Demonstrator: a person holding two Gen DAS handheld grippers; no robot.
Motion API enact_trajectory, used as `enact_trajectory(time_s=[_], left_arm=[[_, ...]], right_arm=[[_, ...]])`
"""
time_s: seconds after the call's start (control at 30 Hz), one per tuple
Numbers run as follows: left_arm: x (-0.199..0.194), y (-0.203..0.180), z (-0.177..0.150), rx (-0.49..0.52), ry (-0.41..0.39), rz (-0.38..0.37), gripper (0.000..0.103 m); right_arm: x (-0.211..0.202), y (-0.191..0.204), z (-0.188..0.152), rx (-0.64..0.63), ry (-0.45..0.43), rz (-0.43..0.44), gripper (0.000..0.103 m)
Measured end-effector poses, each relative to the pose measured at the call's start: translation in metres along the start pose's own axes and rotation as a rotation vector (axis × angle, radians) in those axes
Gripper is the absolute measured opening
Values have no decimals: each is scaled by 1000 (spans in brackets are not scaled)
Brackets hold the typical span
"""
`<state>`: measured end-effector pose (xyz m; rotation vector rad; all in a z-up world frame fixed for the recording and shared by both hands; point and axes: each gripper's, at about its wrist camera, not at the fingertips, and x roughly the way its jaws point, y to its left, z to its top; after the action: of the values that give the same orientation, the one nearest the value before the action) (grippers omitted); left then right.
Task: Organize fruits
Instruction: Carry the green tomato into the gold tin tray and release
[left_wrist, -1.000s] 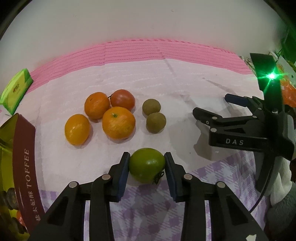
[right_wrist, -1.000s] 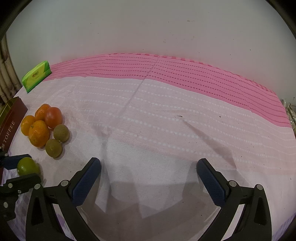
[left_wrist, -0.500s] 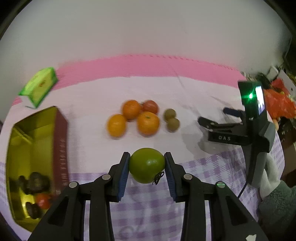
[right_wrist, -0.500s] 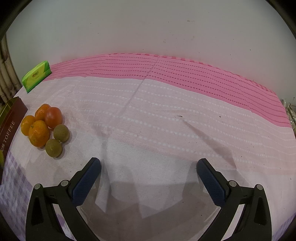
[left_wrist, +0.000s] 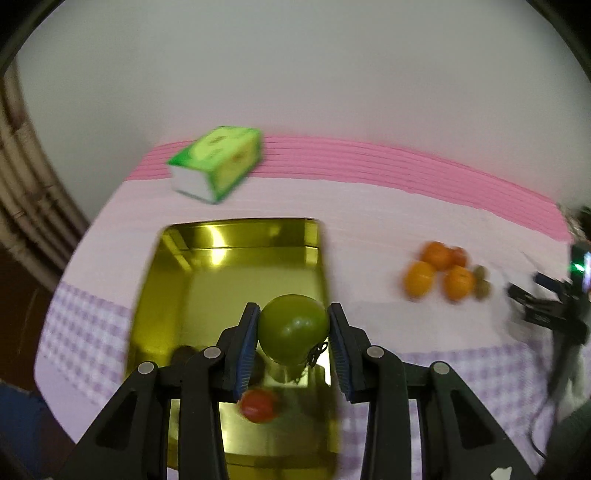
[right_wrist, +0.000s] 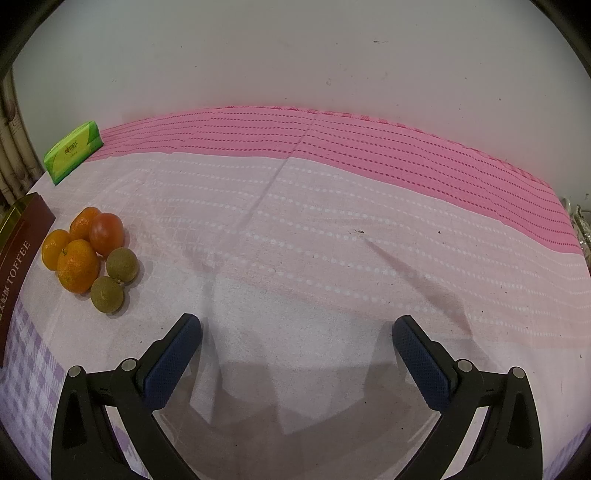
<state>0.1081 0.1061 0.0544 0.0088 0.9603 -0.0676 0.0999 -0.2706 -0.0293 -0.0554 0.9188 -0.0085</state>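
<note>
My left gripper (left_wrist: 293, 334) is shut on a green tomato (left_wrist: 293, 328) and holds it in the air over the open gold tin (left_wrist: 236, 236). A red fruit (left_wrist: 258, 406) lies in the tin below, with dark fruit partly hidden behind the fingers. A cluster of oranges (left_wrist: 437, 275), a red tomato (right_wrist: 106, 233) and two brown-green fruits (right_wrist: 122, 264) rests on the cloth to the tin's right. My right gripper (right_wrist: 295, 354) stands open above bare cloth, right of that cluster (right_wrist: 77, 264), with nothing between its fingers.
A green tissue pack (left_wrist: 218, 166) lies at the back left near the wall. The tin's maroon side reads TOFFEE (right_wrist: 16, 258). The table's left edge drops off beside the tin. In the left wrist view, the right gripper (left_wrist: 546, 314) shows at the far right.
My left gripper has carried the green tomato up and to the left, from the cloth near the fruit cluster to above the tin. The right gripper has stayed still.
</note>
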Motion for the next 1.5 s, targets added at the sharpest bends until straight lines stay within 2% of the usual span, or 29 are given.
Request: enact_trajectory(time_s=[0.17,0.4,0.97,1.5], left_arm=[[21,37,3,-44,33,63,34],[57,62,2,-71,115,80,34],[87,75,-5,-86,188,81,34],[94,79,-7,-104,205,78,34]], right_arm=[[0,0,0,0,0,0,103],[0,0,0,0,0,0,103],[0,0,1,0,0,0,103],[0,0,1,2,1,0,103]])
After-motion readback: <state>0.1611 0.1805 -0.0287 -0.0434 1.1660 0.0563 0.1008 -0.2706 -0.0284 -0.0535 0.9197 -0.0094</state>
